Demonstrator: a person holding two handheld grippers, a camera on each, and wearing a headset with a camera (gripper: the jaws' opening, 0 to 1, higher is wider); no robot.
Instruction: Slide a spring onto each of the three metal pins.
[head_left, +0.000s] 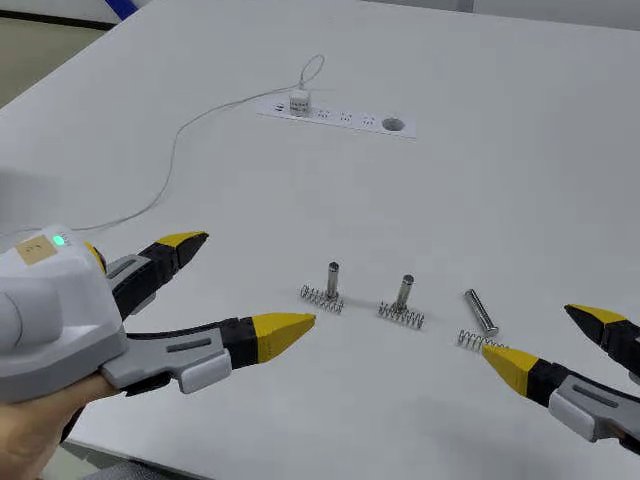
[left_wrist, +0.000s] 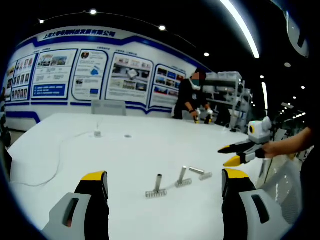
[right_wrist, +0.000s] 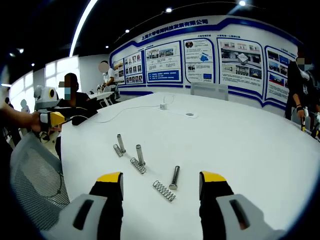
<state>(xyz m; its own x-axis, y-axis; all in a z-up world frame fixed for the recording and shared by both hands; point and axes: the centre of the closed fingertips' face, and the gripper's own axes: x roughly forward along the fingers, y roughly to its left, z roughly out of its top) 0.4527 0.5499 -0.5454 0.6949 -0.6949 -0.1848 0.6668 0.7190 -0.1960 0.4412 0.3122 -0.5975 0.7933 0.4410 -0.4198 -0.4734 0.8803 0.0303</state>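
On the smooth white desk (head_left: 480, 150), on the near side of the flat power strip (head_left: 335, 115), there is a row of three short shiny metal pins (head_left: 404, 290), two standing and the rightmost one lying. A small coiled wire spring (head_left: 401, 316) lies at the foot of each pin, none on it. The left claw (head_left: 240, 285) hangs nearer than the strip and to its left, the right claw (head_left: 540, 335) to its right, both with pointed yellow tips wide apart, holding nothing.
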